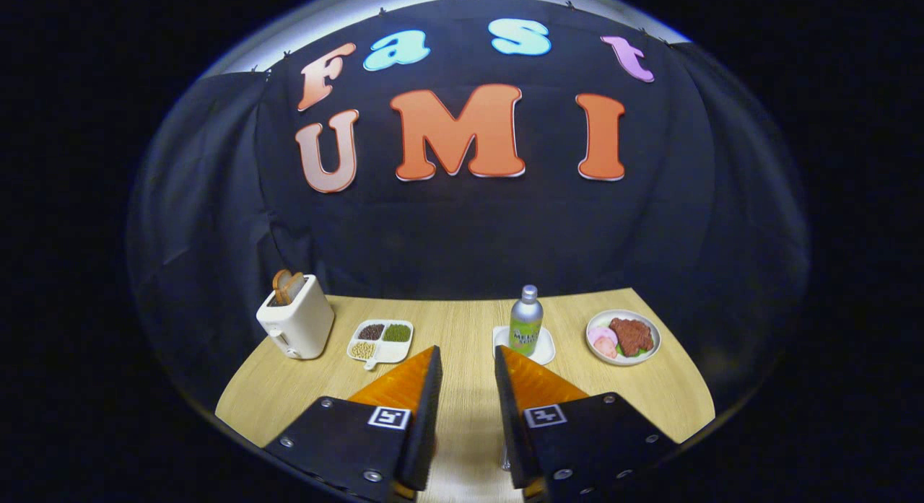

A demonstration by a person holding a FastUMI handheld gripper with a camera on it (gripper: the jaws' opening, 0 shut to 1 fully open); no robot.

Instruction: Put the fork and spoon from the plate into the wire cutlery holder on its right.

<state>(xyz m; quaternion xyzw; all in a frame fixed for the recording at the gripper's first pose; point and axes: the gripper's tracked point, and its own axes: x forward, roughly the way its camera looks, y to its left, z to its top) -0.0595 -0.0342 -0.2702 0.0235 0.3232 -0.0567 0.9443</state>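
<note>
Over wooden table, gripper agape.

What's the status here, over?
Gripper open, holding nothing, above table. Fork, spoon, holder not spotted. Ahead: toaster, bean tray, bottle, food plate.

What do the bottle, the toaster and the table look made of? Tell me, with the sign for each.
Bottle: likely metal; silvery cap and shoulder, green label.
Toaster: probably plastic; smooth cream shell.
Table: wood or wood-look laminate; pale grain.
Tongs open over it.
</note>
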